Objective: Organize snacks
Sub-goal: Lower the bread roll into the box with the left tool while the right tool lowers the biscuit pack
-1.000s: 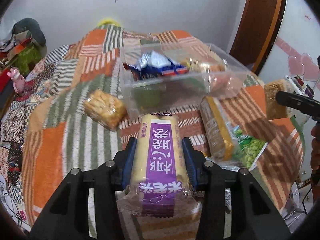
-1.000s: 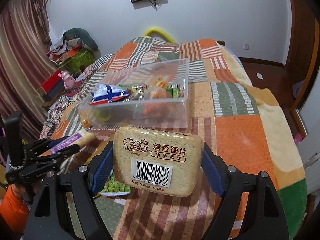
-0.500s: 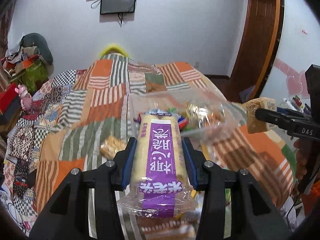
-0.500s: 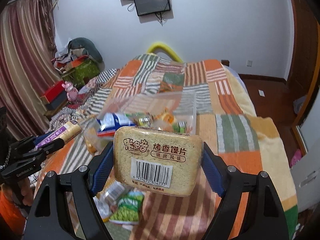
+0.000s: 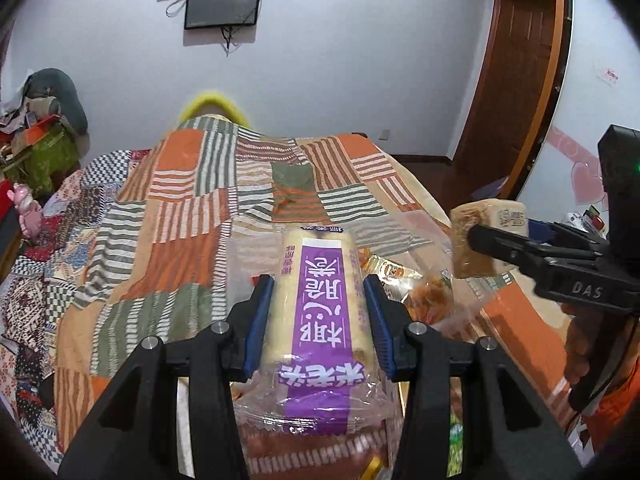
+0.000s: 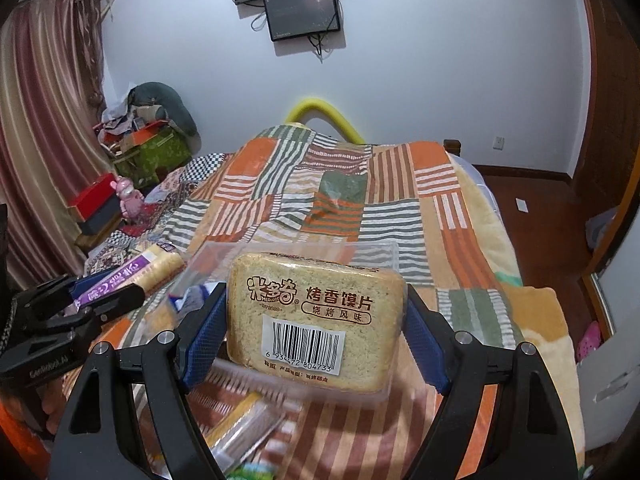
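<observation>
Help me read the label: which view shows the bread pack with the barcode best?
The right wrist view. The bread pack faces the camera there, with its barcode and printed text legible, held in the right hand-held gripper. The left wrist view shows only its side edge, far right.

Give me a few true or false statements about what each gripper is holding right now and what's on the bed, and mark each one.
1. The left gripper is shut on a purple-labelled snack pack. True.
2. The right gripper is empty. False: its jaws clamp a toasted bread pack with a barcode.
3. Both packs are held up off the bedspread. True.
4. The clear plastic box on the bed has a lid on. False: it is open on top, with snacks inside.
5. A screen hangs on the far wall. True.
</observation>
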The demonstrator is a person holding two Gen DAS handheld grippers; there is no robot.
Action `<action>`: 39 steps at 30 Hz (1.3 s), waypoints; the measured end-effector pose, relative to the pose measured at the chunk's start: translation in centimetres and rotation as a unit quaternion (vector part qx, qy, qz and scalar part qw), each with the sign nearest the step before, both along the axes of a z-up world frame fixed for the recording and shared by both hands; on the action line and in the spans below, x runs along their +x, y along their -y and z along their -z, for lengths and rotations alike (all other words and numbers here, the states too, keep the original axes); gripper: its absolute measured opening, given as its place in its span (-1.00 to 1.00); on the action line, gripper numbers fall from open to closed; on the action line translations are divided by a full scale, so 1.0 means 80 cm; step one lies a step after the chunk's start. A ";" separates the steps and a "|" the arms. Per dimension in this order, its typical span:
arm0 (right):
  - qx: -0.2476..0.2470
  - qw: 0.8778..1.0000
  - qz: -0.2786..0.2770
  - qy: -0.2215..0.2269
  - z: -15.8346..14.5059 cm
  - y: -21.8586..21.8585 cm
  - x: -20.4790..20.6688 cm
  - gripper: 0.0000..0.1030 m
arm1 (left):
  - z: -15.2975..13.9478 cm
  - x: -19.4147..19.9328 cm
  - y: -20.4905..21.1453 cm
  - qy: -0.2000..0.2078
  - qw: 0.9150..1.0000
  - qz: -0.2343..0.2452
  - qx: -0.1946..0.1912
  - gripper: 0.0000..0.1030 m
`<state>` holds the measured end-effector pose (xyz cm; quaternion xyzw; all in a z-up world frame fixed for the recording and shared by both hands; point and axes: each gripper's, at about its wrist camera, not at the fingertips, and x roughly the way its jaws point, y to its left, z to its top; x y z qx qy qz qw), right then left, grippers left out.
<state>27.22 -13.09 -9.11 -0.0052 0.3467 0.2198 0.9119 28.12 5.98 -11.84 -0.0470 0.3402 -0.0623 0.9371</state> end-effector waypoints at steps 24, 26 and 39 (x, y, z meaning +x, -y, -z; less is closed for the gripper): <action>-0.053 0.997 -0.020 -0.049 0.058 -0.030 0.068 0.57 | 0.062 0.099 0.010 -0.061 0.998 -0.024 -0.003 -0.13; -0.056 0.998 -0.019 -0.038 0.054 -0.030 0.066 0.56 | 0.056 0.095 0.014 -0.050 0.998 -0.024 0.008 -0.12; -0.033 0.999 -0.037 -0.012 0.016 -0.011 0.018 0.61 | 0.018 0.031 -0.001 -0.027 0.999 -0.017 0.014 0.08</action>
